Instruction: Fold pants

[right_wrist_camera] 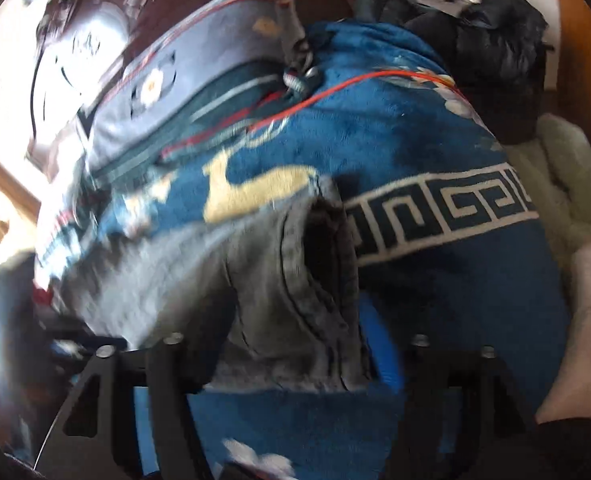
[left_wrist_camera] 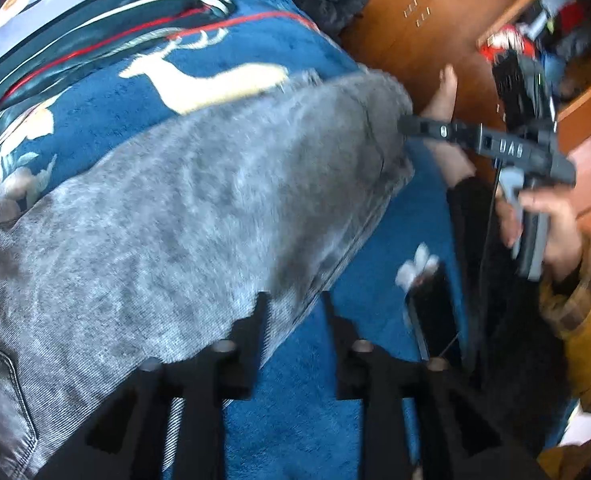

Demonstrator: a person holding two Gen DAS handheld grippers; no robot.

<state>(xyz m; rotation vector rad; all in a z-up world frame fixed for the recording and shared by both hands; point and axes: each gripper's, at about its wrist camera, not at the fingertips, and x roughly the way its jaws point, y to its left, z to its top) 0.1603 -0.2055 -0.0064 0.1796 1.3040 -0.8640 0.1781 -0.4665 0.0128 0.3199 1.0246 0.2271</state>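
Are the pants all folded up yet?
Not yet. The grey pants lie flat on the blue blanket, apparently doubled leg over leg, with the hem in front of the right gripper. Both it and the left gripper are open, holding nothing. Folding them shorter looks left.

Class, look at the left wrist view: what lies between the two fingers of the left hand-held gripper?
Only the bare blue blanket. The grey pants lie past the left finger's tip, outside the left hand-held gripper.

Grey pants [right_wrist_camera: 279,280] (hem end open) on blue blanket [right_wrist_camera: 435,152]
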